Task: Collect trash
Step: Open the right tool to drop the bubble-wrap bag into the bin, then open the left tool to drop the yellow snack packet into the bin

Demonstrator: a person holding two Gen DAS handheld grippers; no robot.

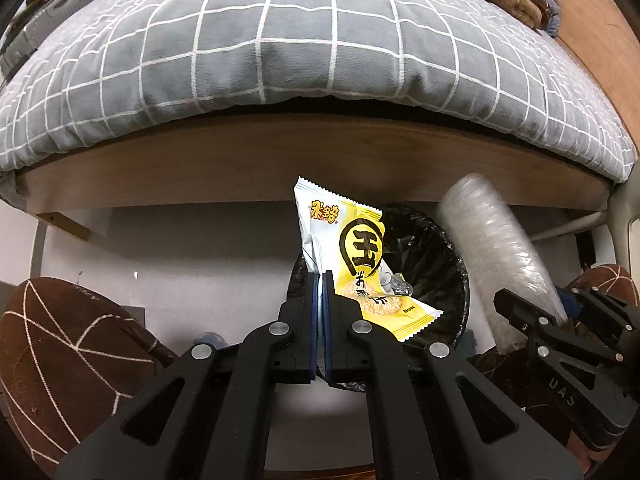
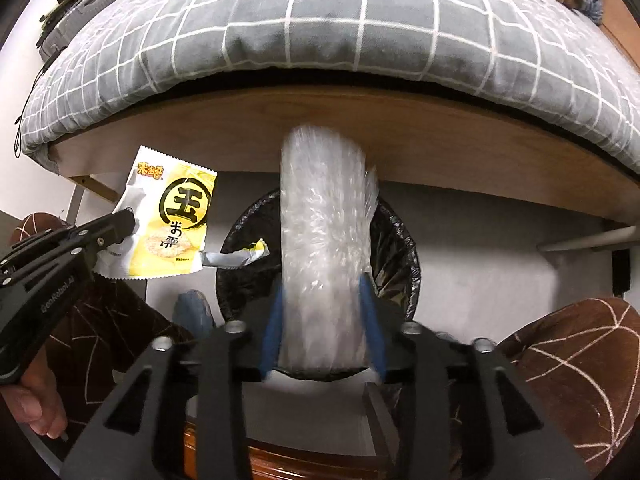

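Note:
My left gripper (image 1: 319, 280) is shut on a yellow and white snack wrapper (image 1: 360, 256) and holds it upright above the near rim of a round bin with a black liner (image 1: 432, 248). The wrapper also shows in the right wrist view (image 2: 172, 220), left of the bin (image 2: 400, 248). My right gripper (image 2: 323, 300) is shut on a clear plastic sleeve of stacked cups (image 2: 324, 232), held upright over the bin. The sleeve also shows in the left wrist view (image 1: 496, 240), at the bin's right side. Some trash (image 2: 232, 258) lies inside the bin.
A bed with a grey checked cover (image 1: 280, 48) and wooden frame (image 1: 280, 160) overhangs behind the bin. Brown slippers with white lines sit at the left (image 1: 60, 360) and right (image 2: 580, 380). The floor is pale grey.

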